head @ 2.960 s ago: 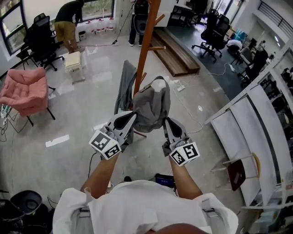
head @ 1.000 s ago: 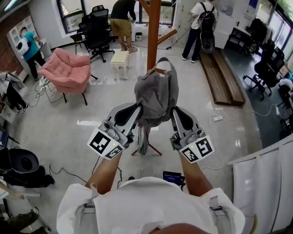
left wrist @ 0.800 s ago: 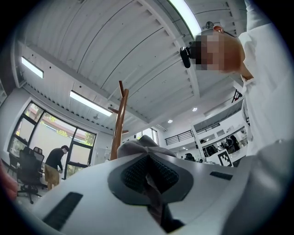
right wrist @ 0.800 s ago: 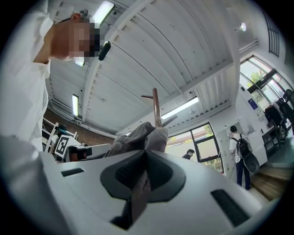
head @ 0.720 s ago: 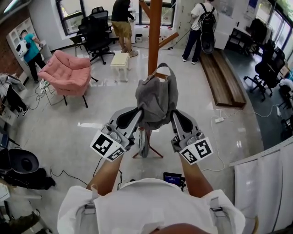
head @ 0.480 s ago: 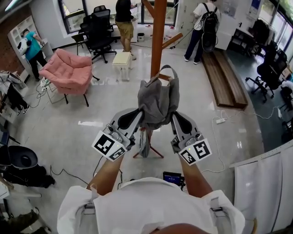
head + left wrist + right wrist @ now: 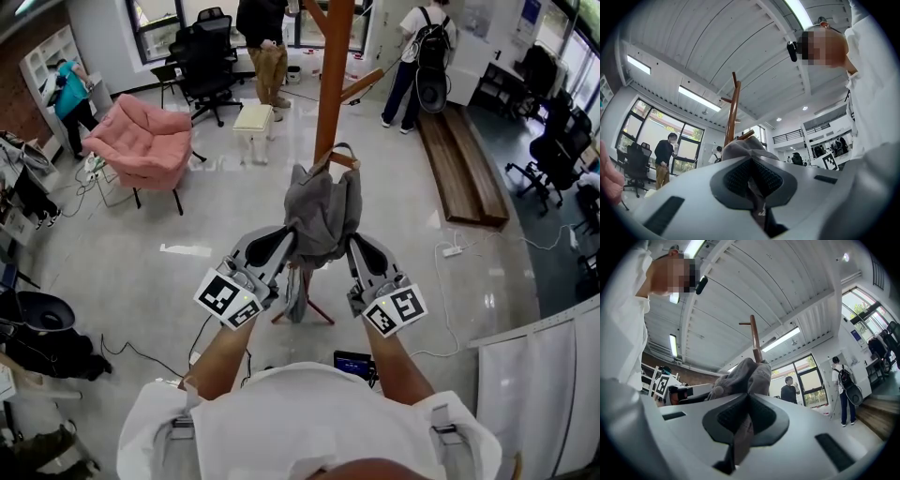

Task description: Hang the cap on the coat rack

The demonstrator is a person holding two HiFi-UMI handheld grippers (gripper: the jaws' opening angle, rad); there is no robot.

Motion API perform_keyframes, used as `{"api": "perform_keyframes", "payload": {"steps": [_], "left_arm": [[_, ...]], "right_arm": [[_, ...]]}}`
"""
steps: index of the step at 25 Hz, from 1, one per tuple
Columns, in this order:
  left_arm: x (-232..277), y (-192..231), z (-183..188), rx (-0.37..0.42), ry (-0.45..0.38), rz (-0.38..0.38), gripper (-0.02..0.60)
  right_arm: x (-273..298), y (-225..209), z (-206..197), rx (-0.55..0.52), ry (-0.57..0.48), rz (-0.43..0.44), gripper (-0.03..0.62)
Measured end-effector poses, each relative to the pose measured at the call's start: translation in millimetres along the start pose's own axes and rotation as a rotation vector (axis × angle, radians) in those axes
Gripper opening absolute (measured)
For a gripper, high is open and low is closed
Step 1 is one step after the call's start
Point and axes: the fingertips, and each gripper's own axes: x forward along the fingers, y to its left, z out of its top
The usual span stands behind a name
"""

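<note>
Whereas 3 s ago the coat rack (image 7: 330,84) stood up-frame with a gap to the cap (image 7: 322,211), its round brown wooden pole now rises straight behind the cap, which has closed in on it. Both the left gripper (image 7: 283,246) and the right gripper (image 7: 354,247) stay pinched on the cap's lower edge, with soft grey fabric squeezed between ribbed black pads (image 7: 736,177) and the crumpled crown bulging up between them. The back strap loop (image 7: 330,153) sits at an angled peg (image 7: 345,160) tip; over it or just in front, can't tell.
</note>
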Motion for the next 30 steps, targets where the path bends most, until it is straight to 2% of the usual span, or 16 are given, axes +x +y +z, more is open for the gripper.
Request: {"api": "perform_keyframes", "payload": {"steps": [9, 15, 21, 30], "left_arm": [[-5, 6, -22, -0.044, 0.053, 0.028, 0.02], [-12, 14, -52, -0.071, 0.08, 0.043, 0.02], [-7, 28, -65, -0.097, 0.103, 0.075, 0.02], [-2, 36, -68, -0.078, 0.103, 0.099, 0.021]], "right_arm": [[6, -6, -24, 0.013, 0.07, 0.002, 0.028], [7, -11, -44, 0.03, 0.097, -0.019, 0.028], [11, -23, -49, 0.013, 0.119, -0.038, 0.028], [12, -29, -48, -0.017, 0.138, -0.051, 0.029]]}}
